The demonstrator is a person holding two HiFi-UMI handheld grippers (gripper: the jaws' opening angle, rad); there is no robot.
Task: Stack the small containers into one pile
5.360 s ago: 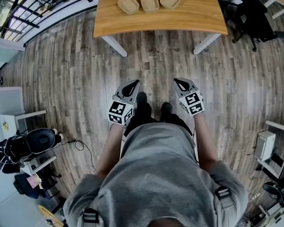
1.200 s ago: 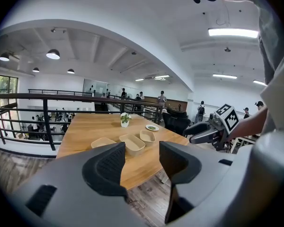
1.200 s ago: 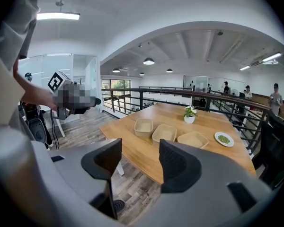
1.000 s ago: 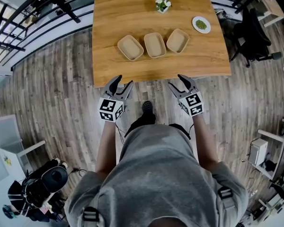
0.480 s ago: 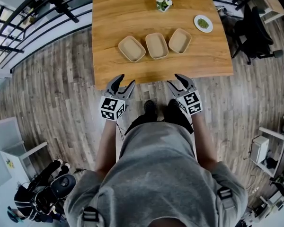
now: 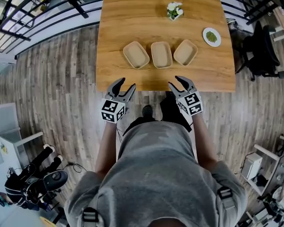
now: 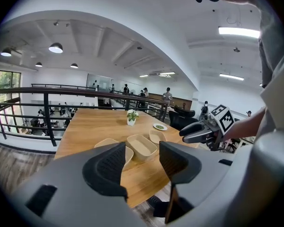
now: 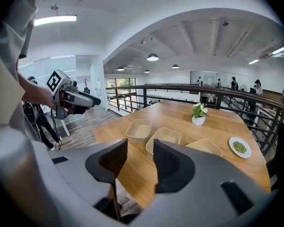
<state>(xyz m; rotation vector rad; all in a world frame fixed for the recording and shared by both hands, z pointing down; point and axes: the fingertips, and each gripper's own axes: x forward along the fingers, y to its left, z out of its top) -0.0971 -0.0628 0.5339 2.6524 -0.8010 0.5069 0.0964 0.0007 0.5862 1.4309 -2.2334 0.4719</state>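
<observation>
Head view. Three small containers sit side by side in a row across the table [image 6: 113,13], none stacked yet: left container [image 6: 136,54], middle container [image 6: 161,54], right container [image 6: 185,52].

Both grippers hover at the near table edge, short of the row.

- Left gripper [image 6: 125,85]: jaws wide, nothing between them. The left container lies at its 12-to-1 o'clock and is the nearest to it.
- Right gripper [image 6: 176,82]: jaws at a middling gap, just been closing, empty. The right container is at its 1 o'clock, the middle container at its 11.

Middle container's long axis runs 12–6. The outer two splay, left toward 11, right toward 1.

Judgement: each hand has an outer container in even reach. The pick calls for a push toward 12, jaws set across a short wall.
</observation>
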